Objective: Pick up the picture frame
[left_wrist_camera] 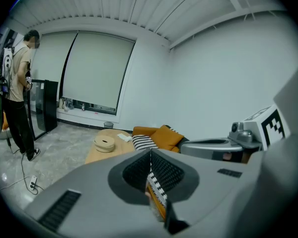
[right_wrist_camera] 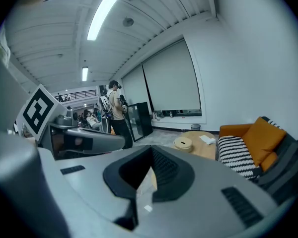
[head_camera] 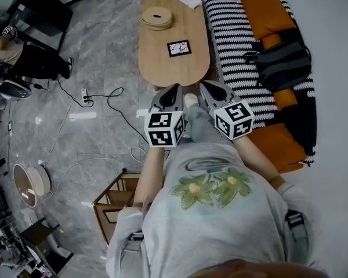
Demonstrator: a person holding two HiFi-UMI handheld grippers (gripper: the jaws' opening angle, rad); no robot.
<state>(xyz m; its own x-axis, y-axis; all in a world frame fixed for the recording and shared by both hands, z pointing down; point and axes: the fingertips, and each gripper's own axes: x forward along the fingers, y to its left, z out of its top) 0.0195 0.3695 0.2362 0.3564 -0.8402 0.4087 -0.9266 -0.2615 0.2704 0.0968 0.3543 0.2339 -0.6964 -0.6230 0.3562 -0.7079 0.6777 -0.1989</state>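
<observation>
The left hand-held gripper (head_camera: 174,89) has its jaws pressed together with nothing between them, as its own view shows (left_wrist_camera: 150,156). The right hand-held gripper (head_camera: 205,86) is likewise closed and empty (right_wrist_camera: 151,155). In the head view the two are side by side, near each other, both pointing towards the near end of the table (head_camera: 169,71) and tilted slightly down.

The picture frame (head_camera: 179,48) lies flat on the wooden table, just beyond the grippers' tips and apart from both, with a pale cracked pattern inside a dark border. Further along the table sits a round wooden box (head_camera: 157,17), and a white sheet (head_camera: 188,0) lies at the far end.

To the right of the table stands an orange sofa (head_camera: 261,4) covered by a striped blanket (head_camera: 232,39), with a dark bag (head_camera: 284,62) on it. On the grey floor (head_camera: 104,51) to the left lies a power strip (head_camera: 84,95) with cables.
</observation>
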